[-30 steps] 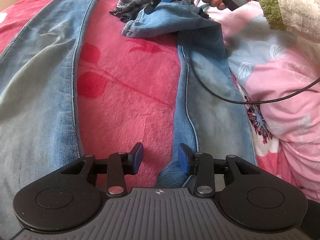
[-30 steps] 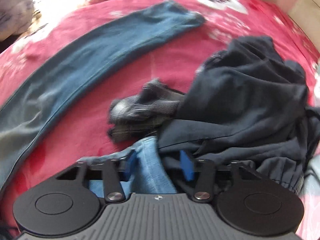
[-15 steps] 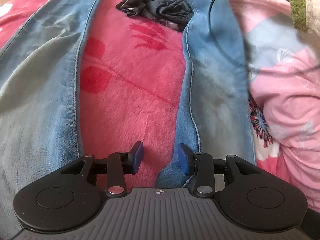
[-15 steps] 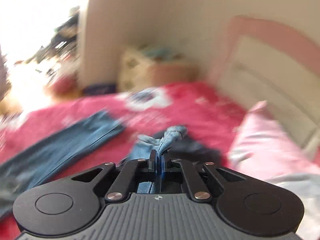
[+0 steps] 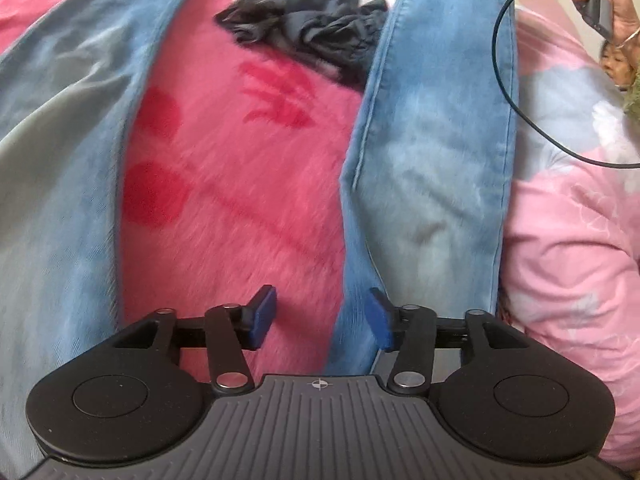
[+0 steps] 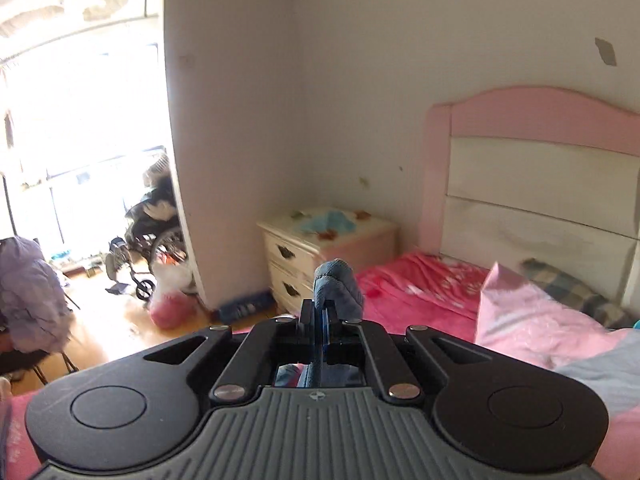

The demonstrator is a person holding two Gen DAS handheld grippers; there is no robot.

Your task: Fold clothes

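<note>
My right gripper [image 6: 319,320] is clamped on the jeans [image 5: 432,152] hem; my left gripper [image 5: 320,318] is opening, pads clear of denim, above the bed [image 5: 240,184].

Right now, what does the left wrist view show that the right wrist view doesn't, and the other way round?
Only the left wrist view shows both jeans legs spread over the red blanket, the dark clothes pile, and the left gripper, its jaws opening over the inner edge of one leg, pads clear of it. Only the right wrist view shows the right gripper shut on a denim end, the nightstand, and the headboard. Both show denim and pink bedding.
</note>
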